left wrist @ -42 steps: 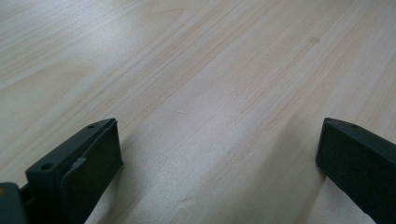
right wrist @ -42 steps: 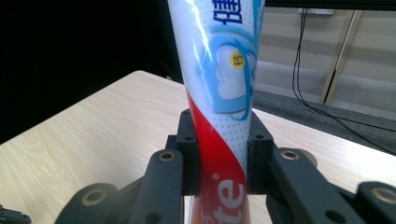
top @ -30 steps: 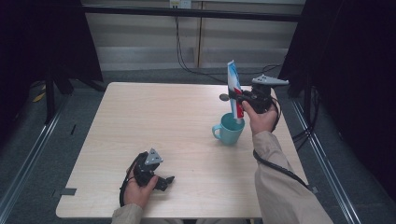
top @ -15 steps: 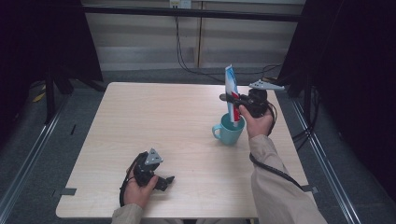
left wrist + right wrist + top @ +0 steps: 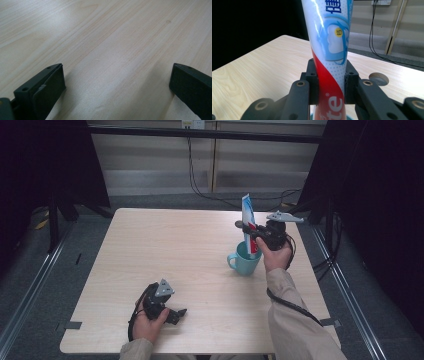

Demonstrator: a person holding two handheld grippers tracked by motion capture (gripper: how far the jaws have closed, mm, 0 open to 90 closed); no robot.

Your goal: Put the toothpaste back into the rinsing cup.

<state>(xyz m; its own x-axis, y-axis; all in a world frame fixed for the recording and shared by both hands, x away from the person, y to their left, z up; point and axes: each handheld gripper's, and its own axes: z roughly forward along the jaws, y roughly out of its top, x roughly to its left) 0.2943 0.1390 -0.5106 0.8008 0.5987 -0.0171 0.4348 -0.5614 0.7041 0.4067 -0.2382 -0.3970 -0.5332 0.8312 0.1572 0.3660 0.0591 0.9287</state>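
A white, blue and red toothpaste tube [image 5: 248, 222] stands upright, its lower end down inside a teal mug [image 5: 244, 260] at the right of the wooden table [image 5: 165, 250]. My right gripper [image 5: 252, 234] is shut on the tube just above the mug. In the right gripper view both black jaws press the tube [image 5: 332, 47] from either side, and the mug's rim [image 5: 314, 116] peeks below. My left gripper [image 5: 176, 314] rests low on the table near the front edge, held in a hand, its jaws open with bare wood between them [image 5: 117, 82].
A round cable hole [image 5: 378, 78] sits in the tabletop beyond the tube. Dark curtains flank the table, and cables hang down the wall behind it. A cable trails from the right gripper along the person's sleeve [image 5: 295, 320].
My right gripper has come down with the toothpaste tube, bringing the tube's lower end into the mug. The left gripper has stayed where it was.
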